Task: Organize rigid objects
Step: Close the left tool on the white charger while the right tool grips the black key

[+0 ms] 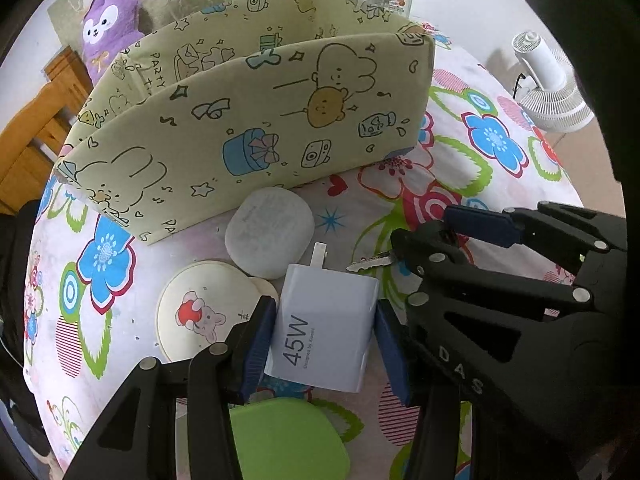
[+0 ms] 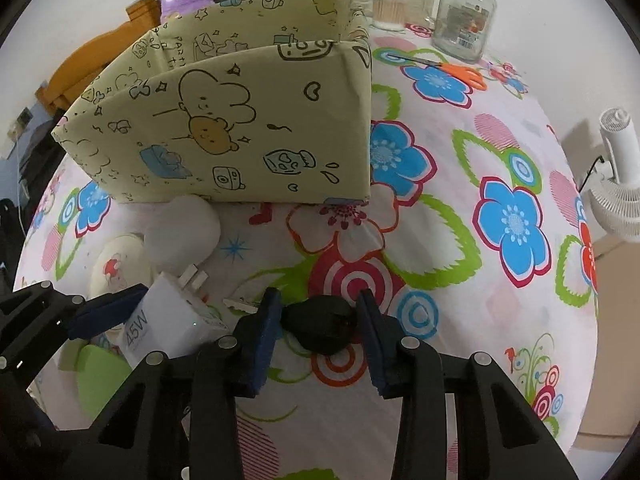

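My left gripper (image 1: pixel 324 344) is shut on a white 45W charger (image 1: pixel 320 328), its blue pads pressing both sides; the charger also shows in the right wrist view (image 2: pixel 168 320). My right gripper (image 2: pixel 318 316) straddles a black car key (image 2: pixel 320 322) lying on the floral tablecloth, with small gaps between its pads and the key; its silver blade (image 2: pixel 240 305) points left. A yellow fabric storage box (image 1: pixel 248 128) with cartoon prints stands just behind, also in the right wrist view (image 2: pixel 224 120).
A white oval case (image 1: pixel 269 236), a round cartoon coaster (image 1: pixel 200 316) and a green case (image 1: pixel 284 436) lie near the charger. Orange scissors (image 2: pixel 460 72), a glass jar (image 2: pixel 464 16) and a cotton swab tub (image 2: pixel 390 8) sit at the back. A white fan (image 2: pixel 620 184) stands right.
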